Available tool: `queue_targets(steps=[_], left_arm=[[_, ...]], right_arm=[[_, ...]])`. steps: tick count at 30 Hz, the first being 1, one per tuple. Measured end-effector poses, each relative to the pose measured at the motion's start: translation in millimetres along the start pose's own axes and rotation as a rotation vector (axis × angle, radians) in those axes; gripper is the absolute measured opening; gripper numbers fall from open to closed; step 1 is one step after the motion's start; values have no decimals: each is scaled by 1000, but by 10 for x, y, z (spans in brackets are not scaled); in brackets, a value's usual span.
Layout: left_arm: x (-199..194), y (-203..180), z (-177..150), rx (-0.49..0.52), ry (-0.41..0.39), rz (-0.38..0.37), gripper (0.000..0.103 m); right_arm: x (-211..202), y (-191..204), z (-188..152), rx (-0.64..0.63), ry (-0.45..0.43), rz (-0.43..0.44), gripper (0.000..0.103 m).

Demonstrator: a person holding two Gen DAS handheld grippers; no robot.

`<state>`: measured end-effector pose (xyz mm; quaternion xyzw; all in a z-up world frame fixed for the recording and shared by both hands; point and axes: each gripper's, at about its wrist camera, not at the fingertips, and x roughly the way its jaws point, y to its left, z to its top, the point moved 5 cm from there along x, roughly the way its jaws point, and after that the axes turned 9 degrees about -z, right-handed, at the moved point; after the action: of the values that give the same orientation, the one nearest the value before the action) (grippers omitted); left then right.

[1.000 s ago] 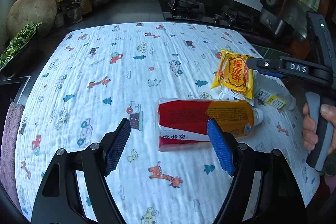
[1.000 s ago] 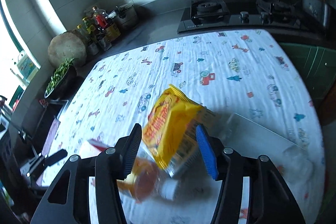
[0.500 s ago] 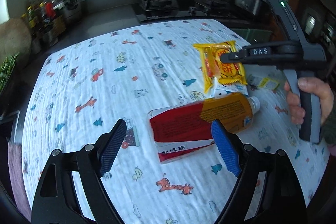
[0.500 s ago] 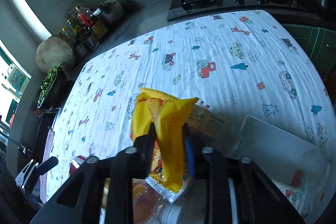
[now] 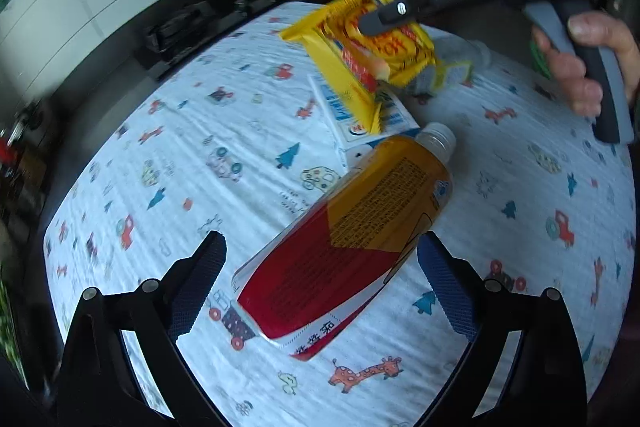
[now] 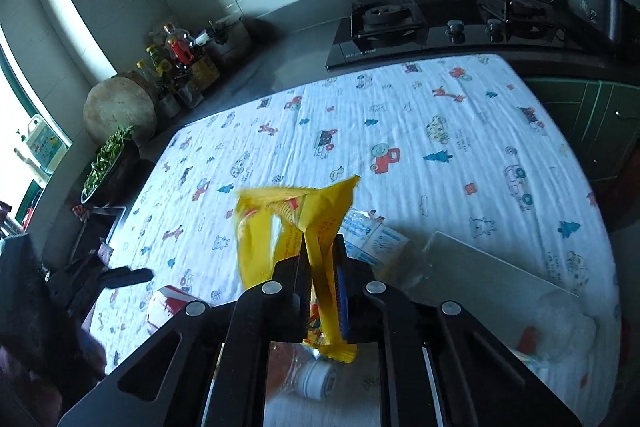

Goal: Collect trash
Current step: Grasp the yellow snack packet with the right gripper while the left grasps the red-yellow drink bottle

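While your right gripper (image 6: 320,291), marked "DAS", pinches the yellow wrapper (image 6: 308,223), its red lettering blurred, your left gripper (image 5: 320,263) is opening around the red-and-orange bottle (image 5: 344,247).

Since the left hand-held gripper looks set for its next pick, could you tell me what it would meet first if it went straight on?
Most likely the red-and-orange bottle lying on the patterned cloth. The left hand-held gripper points down at it, jaws opening to either side of its lower half, not touching; depth is hard to judge.

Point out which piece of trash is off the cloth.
The yellow snack wrapper, pinched in the right gripper; the red-and-orange bottle lies on the cloth.
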<state>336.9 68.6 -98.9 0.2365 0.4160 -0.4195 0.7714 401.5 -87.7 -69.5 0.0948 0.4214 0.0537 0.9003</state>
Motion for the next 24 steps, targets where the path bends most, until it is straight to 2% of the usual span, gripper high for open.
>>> queue_targets(steps=[4, 10, 14, 22, 24], left_arm=[[155, -61, 33, 90, 58, -39, 95], [394, -109, 51, 136, 123, -66, 95], [476, -137, 51, 132, 143, -103, 93], [465, -267, 44, 112, 124, -78, 84], [434, -319, 33, 97, 123, -67, 79]], right_arm=[[-162, -89, 13, 19, -23, 3, 10], [-376, -226, -41, 23, -42, -14, 10], [-465, -334, -110, 31, -42, -28, 10], [-634, -562, -314, 45, -36, -56, 10], [-672, -606, -358, 50, -37, -56, 10]])
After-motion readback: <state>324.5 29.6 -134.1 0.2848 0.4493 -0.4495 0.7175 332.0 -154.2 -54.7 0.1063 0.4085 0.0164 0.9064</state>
